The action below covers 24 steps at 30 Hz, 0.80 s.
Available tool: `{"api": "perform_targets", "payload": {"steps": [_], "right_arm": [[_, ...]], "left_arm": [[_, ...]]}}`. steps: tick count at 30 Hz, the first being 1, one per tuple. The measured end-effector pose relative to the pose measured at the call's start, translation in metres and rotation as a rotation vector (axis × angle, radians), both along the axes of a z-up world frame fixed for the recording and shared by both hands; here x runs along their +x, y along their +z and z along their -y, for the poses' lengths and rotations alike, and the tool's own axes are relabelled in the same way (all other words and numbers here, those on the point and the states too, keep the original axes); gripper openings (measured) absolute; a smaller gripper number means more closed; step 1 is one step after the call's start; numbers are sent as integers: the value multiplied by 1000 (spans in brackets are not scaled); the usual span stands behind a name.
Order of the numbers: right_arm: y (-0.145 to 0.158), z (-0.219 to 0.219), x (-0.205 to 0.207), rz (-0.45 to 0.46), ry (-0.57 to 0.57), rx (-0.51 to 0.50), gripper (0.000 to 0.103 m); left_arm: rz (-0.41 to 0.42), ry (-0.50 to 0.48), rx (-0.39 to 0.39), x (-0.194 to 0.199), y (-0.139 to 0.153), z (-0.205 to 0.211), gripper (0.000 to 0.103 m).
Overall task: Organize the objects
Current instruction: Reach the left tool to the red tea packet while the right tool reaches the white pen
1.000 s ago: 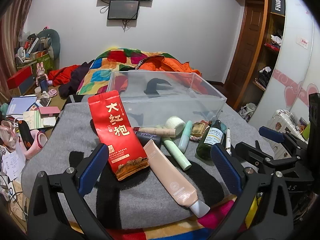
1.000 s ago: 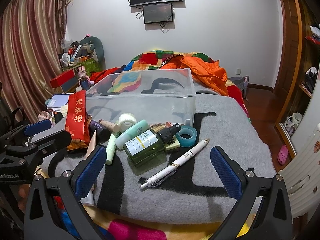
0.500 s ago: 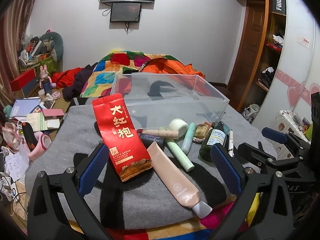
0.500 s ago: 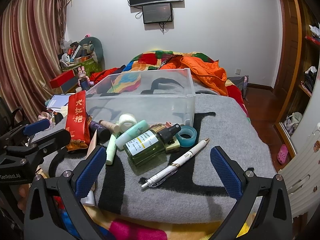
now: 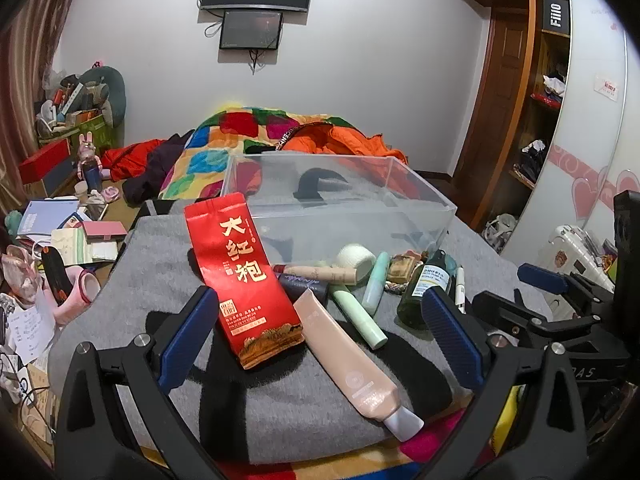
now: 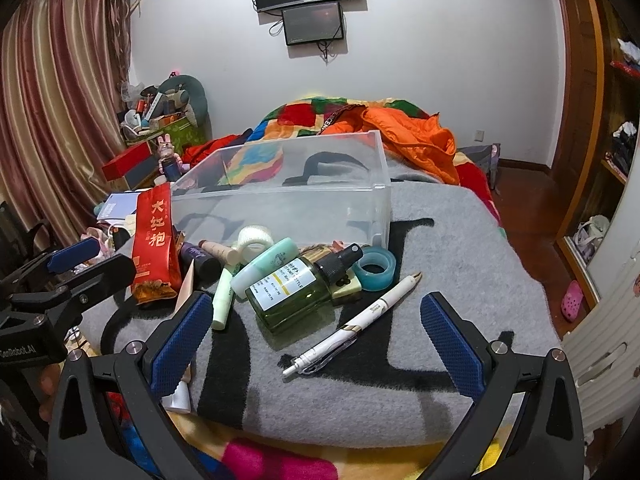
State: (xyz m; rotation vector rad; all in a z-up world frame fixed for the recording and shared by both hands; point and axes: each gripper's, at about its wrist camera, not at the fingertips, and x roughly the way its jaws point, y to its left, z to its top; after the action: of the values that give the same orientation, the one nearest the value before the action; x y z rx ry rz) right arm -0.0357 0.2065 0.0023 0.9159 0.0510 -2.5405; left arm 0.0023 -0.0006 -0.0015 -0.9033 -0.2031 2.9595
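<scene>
Lying across a grey blanket (image 6: pixel 460 264) on the bed is a loose row of small things, with a clear plastic bin (image 5: pixel 400 216) standing just behind them. Furthest left, a red tea packet (image 5: pixel 244 276) with gold characters leans up on the things beside it, its lower end towards the left gripper (image 5: pixel 316 334), whose blue-padded fingers are spread wide with nothing between them. Just right of the packet, a beige tube (image 5: pixel 346 360) with a silvery cap points at the camera, and a dark purple tube (image 5: pixel 304 282) lies tucked behind it. A slim beige stick (image 5: pixel 320 272) and a white tape roll (image 5: pixel 356 259) lie close against the bin's front wall. Two mint-green tubes follow: a pale green tube (image 5: pixel 360 316) angled towards the viewer and a teal-green tube (image 6: pixel 264 268) resting against a green spray bottle (image 6: pixel 296 292). That bottle lies on its side with its black pump pointing right. A blue tape ring (image 6: pixel 375 270) sits just beyond the pump. Nearer the viewer, a white pen (image 6: pixel 352 326) lies diagonally, well inside the span of the right gripper (image 6: pixel 316 344), which is likewise opened wide and empty above the blanket's edge.
</scene>
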Motion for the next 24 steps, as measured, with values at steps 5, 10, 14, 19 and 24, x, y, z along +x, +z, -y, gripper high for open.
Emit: {"api": "perform_targets", "payload": {"steps": [5, 10, 14, 19, 24], "right_arm": [[-2, -3, -4, -8, -20, 10, 103], [-11, -18, -16, 30, -73, -3, 103], [-18, -27, -25, 68, -103, -27, 102], [-24, -28, -31, 89, -111, -21, 100], [-35, -26, -35, 120, -124, 10, 85]], "left_arm": [[-5, 8, -11, -3, -1, 2, 101], [31, 31, 1, -15, -6, 12, 92], [69, 63, 21, -29, -14, 22, 92], [136, 109, 22, -49, -30, 30, 92], [201, 146, 8, -59, -52, 33, 92]]}}
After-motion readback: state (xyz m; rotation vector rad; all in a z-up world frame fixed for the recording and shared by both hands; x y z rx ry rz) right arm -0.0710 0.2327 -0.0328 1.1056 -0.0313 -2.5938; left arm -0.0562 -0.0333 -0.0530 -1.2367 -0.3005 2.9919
